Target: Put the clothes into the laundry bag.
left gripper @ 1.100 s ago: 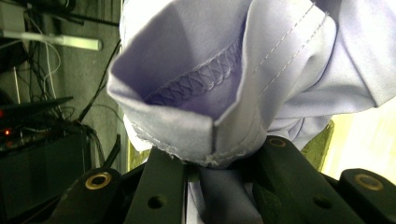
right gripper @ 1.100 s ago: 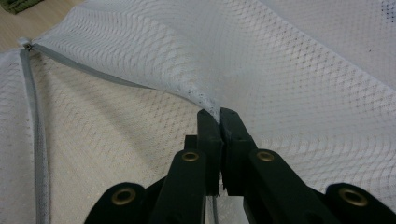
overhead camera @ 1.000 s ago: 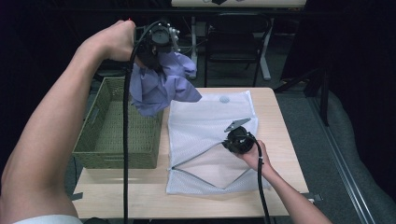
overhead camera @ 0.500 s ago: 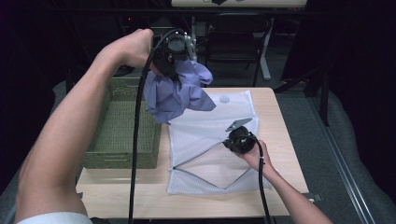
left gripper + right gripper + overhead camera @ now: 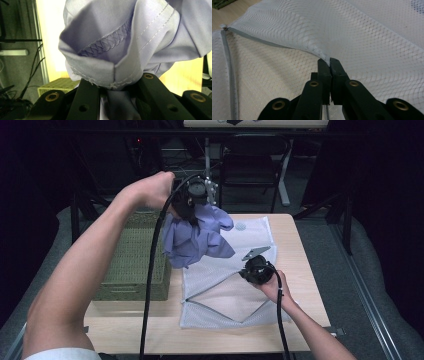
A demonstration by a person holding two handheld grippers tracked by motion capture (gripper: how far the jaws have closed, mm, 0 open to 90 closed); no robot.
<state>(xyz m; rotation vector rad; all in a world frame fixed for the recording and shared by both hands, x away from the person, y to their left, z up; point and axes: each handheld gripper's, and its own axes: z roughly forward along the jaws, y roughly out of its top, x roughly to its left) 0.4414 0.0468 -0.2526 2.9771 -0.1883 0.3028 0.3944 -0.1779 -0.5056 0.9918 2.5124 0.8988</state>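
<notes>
- The left tongs are clamped on a bunched lilac garment; in the left gripper view the cloth is pinched between the black jaws and balloons above them.
- The garment hangs in the air above the far left part of the mesh bag, just beside the green basket, with no contact with the tabletop.
- The right tongs are closed tight on the upper flap of the bag; the right gripper view shows the mesh edge nipped at the jaw tips and lifted into a tent.
- The bag's mouth gapes as a triangle toward the near edge, its zip running down one side.
- To do this well, I judge:
  - keep the flap high and taut so the mouth does not sag;
  - bring the garment round to the gap rather than down onto the closed mesh top;
  - feed the lowest hanging fold in first, then lower the rest;
  - release only once most cloth is inside, lest a loose end trail over the zip.
</notes>
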